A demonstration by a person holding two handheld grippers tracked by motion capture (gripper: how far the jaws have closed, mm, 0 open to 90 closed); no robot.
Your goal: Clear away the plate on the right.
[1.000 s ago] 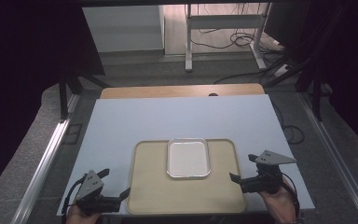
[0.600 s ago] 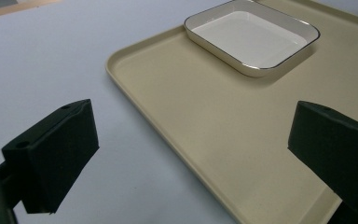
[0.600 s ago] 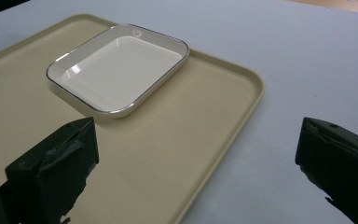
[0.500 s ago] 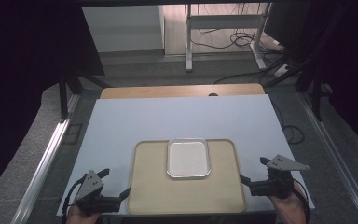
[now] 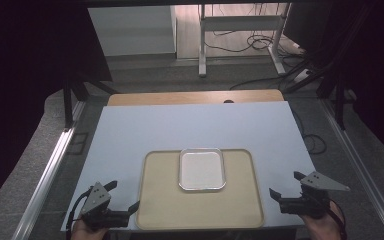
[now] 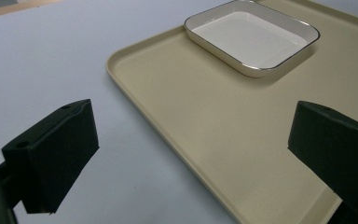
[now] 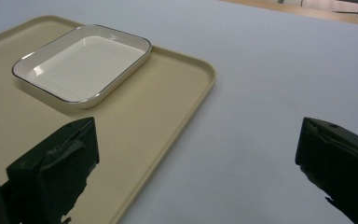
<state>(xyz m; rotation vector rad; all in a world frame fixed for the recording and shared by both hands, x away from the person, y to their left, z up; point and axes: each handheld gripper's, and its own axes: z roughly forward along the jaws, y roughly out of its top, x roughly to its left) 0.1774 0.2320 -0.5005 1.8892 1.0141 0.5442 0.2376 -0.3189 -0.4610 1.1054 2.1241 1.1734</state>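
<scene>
Already both grippers hung low at the near edge of the table [image 5: 130, 130], neither one touching anything. The left gripper [image 5: 122, 197] sat at about seven o'clock from the tray [image 5: 200, 210], its jaws spread wide across the tray's left rim, one over the pale table and one over the tray floor. The right gripper [image 5: 284, 184] sat at about four o'clock, jaws likewise spread, just off the tray's right rim. The white dish [image 5: 202, 169] lay flat on the tray toward twelve o'clock, close to the far rim and well apart from both grippers.

Lifting the tray looked like the likely job, and the risk was an uneven lift: if one side rose first, the shallow dish could slide across the smooth tray. A thin rim pinched too near its lip could also slip out.
</scene>
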